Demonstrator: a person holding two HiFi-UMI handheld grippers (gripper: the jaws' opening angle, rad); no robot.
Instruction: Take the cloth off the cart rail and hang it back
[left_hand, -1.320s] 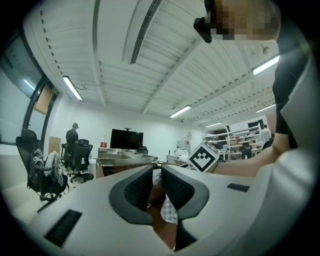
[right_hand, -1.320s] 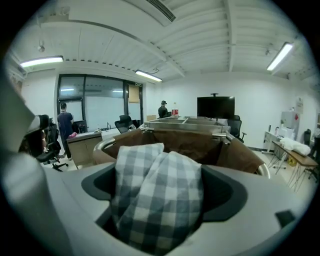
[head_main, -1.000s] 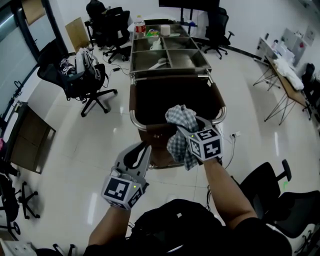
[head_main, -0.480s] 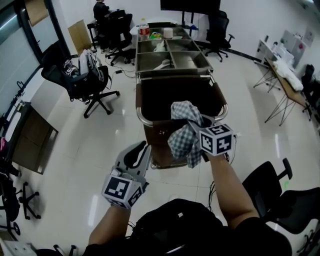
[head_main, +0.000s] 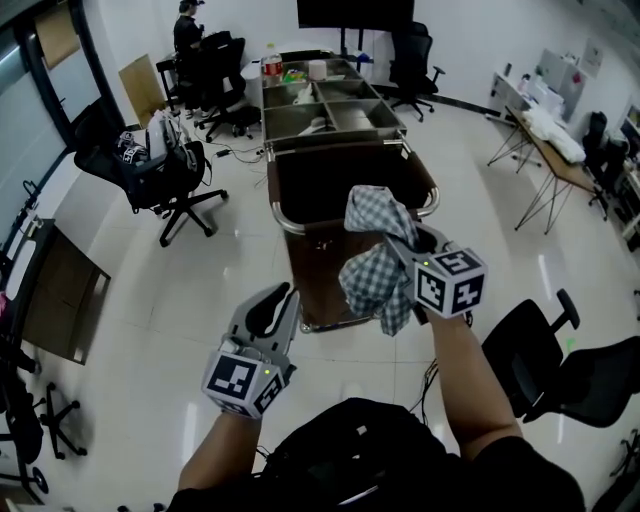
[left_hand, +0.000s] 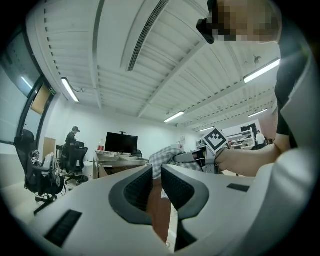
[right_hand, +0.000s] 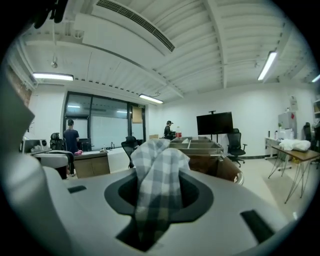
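Now right claw (head_main: 405, 250), just tightened, pinches crumpled checked cloth (head_main: 375, 278) (left claw (head_main: 283, 296) narrow, empty).

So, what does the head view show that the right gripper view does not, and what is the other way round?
Only the head view shows the left tongs, with nothing in them, and the marker cube on the right tongs. Only the right gripper view shows the ceiling light and a person standing by the windows at the left. Both show the cloth pinched in the right tongs, off the cart that stands behind it.
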